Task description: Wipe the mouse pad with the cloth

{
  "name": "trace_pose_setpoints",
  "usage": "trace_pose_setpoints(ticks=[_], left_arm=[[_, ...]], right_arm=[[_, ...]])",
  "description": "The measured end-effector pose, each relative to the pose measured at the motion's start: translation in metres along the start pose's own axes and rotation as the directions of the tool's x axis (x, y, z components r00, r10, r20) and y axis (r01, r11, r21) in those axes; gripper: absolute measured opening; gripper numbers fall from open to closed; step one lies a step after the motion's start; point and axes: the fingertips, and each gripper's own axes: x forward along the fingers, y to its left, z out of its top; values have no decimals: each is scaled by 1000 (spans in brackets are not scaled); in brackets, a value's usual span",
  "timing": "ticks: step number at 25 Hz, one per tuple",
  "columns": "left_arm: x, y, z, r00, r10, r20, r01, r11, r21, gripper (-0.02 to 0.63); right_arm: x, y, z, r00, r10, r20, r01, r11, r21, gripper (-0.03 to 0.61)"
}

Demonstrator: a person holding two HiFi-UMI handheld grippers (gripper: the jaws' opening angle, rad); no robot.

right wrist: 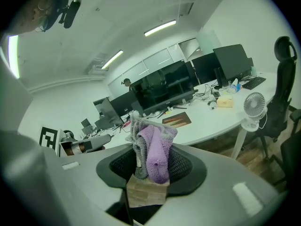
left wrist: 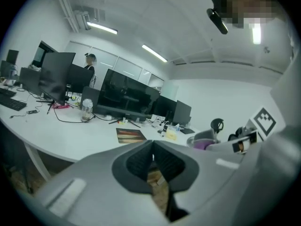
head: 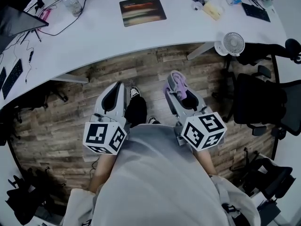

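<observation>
Holding a purple and grey cloth [head: 178, 82], the right gripper [head: 175, 91] sits just right of centre in the head view; jaws clamped on the cloth's lower part, bunched folds sticking up past the tips. Right gripper view confirms: cloth [right wrist: 153, 155] pinched between both pads of the right gripper [right wrist: 149, 172]. Left gripper [head: 117, 86] at 9 o'clock from the right one, near but apart. In its own view the left gripper [left wrist: 153, 152] has jaw tips pressed together, nothing between them. Both grippers hang over the wooden floor [head: 150, 69], short of the white desk [head: 94, 36]. Mouse pad [head: 142, 10] lies flat on the desk at 12 o'clock, well apart from the cloth. Small desk fan [head: 233, 43] at 2 o'clock, by the desk edge
</observation>
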Motion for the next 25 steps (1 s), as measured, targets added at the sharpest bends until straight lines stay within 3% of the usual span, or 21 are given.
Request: trace_pose_setpoints(ticks=[11,18,25], left_arm=[[51,80,66,997,-15,74,16,1000,-15,0],[77,117,72,999,-1,49,5,997,-83,0],[110,129,62,1000,5,-27,-8,993,-118,0]], right_arm=[[96,21,71,998,62,0,-62,998,-24,160],[132,22,88,997,78,8,-78,996,30,160],[150,7,106,999,39,16,-36,990,-133,167]])
